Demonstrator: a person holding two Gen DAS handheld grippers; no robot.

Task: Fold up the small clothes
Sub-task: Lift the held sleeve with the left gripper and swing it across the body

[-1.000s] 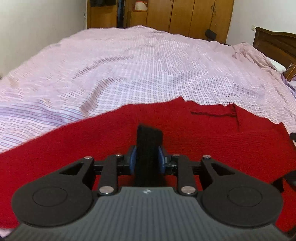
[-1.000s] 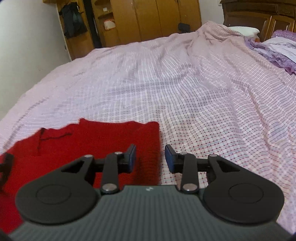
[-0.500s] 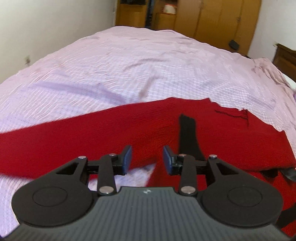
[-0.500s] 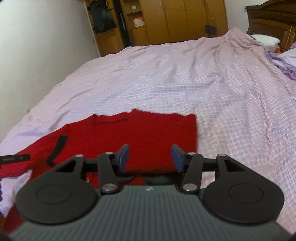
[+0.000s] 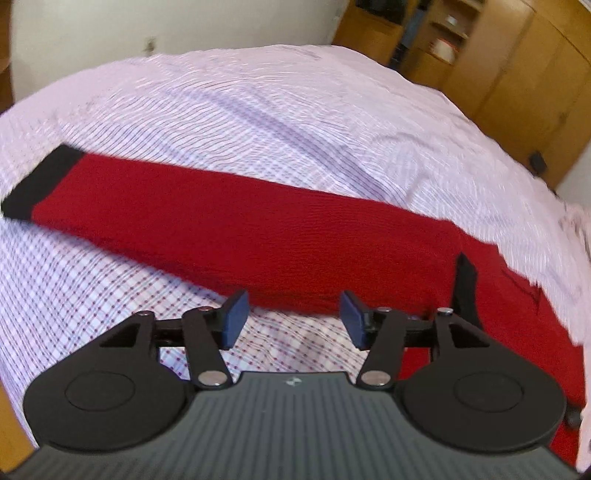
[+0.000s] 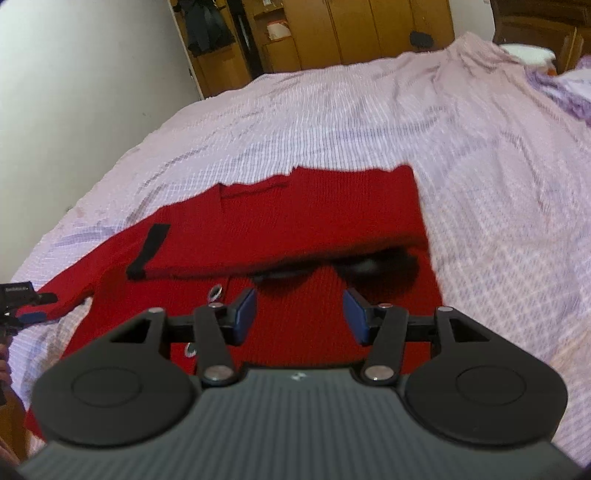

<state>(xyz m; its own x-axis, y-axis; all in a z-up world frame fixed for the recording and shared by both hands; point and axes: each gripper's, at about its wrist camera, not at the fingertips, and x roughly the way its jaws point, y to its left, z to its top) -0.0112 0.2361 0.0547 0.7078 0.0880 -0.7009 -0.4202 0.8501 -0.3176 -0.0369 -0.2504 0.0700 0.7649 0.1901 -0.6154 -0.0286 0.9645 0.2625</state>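
Observation:
A red knitted sweater (image 6: 314,218) lies flat on the bed. One sleeve is folded across its body and ends in a black cuff (image 6: 149,251), also seen as the black cuff (image 5: 466,291) at the right of the left wrist view. The other sleeve (image 5: 221,225) stretches out to the left, with its own black cuff (image 5: 40,181). My left gripper (image 5: 291,317) hovers at that sleeve's near edge, its jaws opening with nothing between them. My right gripper (image 6: 299,317) stands open over the sweater's body and grips nothing. The left gripper (image 6: 26,306) shows at the far left.
The bed carries a pink checked sheet (image 6: 498,192). Wooden wardrobes (image 6: 351,33) line the far wall, and a white wall (image 6: 92,81) runs along the left. A dark headboard (image 6: 535,18) with a pillow and purple bedding (image 6: 569,88) is at the far right.
My left gripper let go of the folded sleeve's black cuff, opened and swung left toward the outstretched sleeve. My right gripper opened wider and drew back from the sweater's right edge.

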